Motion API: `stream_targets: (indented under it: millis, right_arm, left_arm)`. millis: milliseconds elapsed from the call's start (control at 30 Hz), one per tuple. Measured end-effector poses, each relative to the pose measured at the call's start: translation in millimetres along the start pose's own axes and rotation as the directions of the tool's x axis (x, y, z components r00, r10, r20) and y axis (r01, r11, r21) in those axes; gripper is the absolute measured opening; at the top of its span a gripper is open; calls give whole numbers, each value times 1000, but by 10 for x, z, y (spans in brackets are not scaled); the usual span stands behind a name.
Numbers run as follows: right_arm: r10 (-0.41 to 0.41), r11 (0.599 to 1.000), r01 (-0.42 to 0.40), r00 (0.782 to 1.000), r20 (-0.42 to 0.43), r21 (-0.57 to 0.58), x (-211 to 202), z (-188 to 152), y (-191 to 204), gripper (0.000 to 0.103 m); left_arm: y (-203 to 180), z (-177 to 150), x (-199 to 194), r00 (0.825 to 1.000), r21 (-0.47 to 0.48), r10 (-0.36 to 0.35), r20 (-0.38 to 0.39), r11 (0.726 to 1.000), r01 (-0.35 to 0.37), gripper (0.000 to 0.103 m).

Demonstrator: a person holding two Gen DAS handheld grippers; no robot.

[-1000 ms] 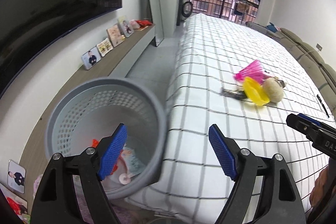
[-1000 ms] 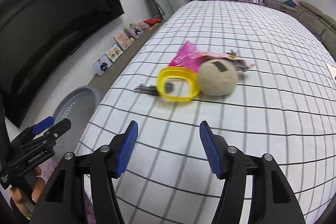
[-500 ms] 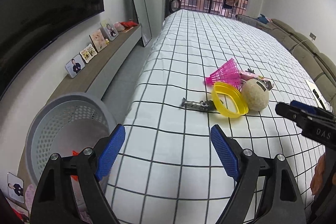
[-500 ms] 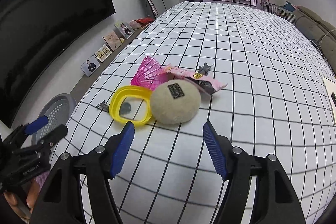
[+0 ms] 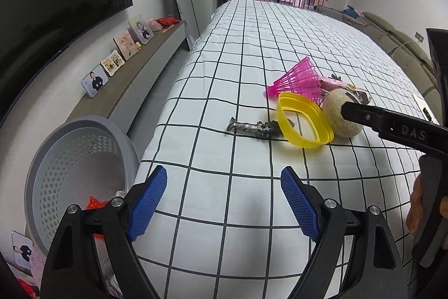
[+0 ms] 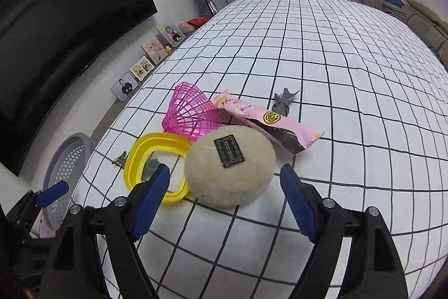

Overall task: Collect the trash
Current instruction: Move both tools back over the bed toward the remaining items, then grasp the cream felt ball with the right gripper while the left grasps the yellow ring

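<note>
Trash on the checked bed [image 6: 322, 52]: beige ball [image 6: 229, 167] touching yellow ring [image 6: 152, 159], pink cone [image 6: 190, 109] and wrapper [image 6: 268, 125] behind, right gripper [image 6: 224, 201] spread wide around the ball, left gripper [image 5: 224, 201] spread and empty, bin [image 5: 75, 156] beside the bed.

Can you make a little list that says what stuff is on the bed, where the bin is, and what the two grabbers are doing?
surface: bed with checked sheet
pile: fuzzy beige ball, yellow ring, pink plastic cone, pink wrapper, small grey fish-shaped piece
bin: grey basket on the floor beside the bed, something red inside
right gripper: open, empty, fingers either side of the ball
left gripper: open, empty, over the bed edge
</note>
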State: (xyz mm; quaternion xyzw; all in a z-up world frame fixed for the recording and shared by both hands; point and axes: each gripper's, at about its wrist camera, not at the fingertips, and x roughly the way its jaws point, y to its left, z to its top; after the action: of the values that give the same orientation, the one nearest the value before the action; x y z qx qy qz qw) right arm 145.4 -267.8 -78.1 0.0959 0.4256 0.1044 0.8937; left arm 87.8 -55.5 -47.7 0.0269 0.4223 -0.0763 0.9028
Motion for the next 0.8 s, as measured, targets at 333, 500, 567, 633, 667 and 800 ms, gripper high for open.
stream_targets:
  millis: [333, 500, 567, 633, 667, 800]
  right_arm:
    - [-9, 1000, 9, 1000, 14, 14, 143, -21, -23, 77]
    - [-6, 1000, 6, 1000, 3, 3, 209, -42, -6, 70]
    - [-8, 1000, 8, 1000, 4, -5, 202, -44, 3, 67]
    - [-6, 1000, 6, 1000, 9, -5, 186, -55, -2, 64]
    - [-5, 1000, 5, 1000, 9, -7, 178, -60, 4, 64]
    - [-13, 1000, 13, 1000, 12, -12, 89, -61, 5, 62]
  left_arm:
    - [-60, -31, 40, 1000, 8, -5, -6, 1000, 5, 82]
    - [-76, -35, 43, 1000, 11, -4, -6, 1000, 4, 82]
    - [-80, -35, 44, 1000, 10, -3, -6, 1000, 3, 82]
    - [-93, -30, 40, 1000, 11, -2, -7, 1000, 2, 82]
    - [-107, -24, 34, 1000, 14, -1, -5, 1000, 1, 82]
    - [-159, 21, -7, 1000, 26, 3, 8, 1000, -4, 82]
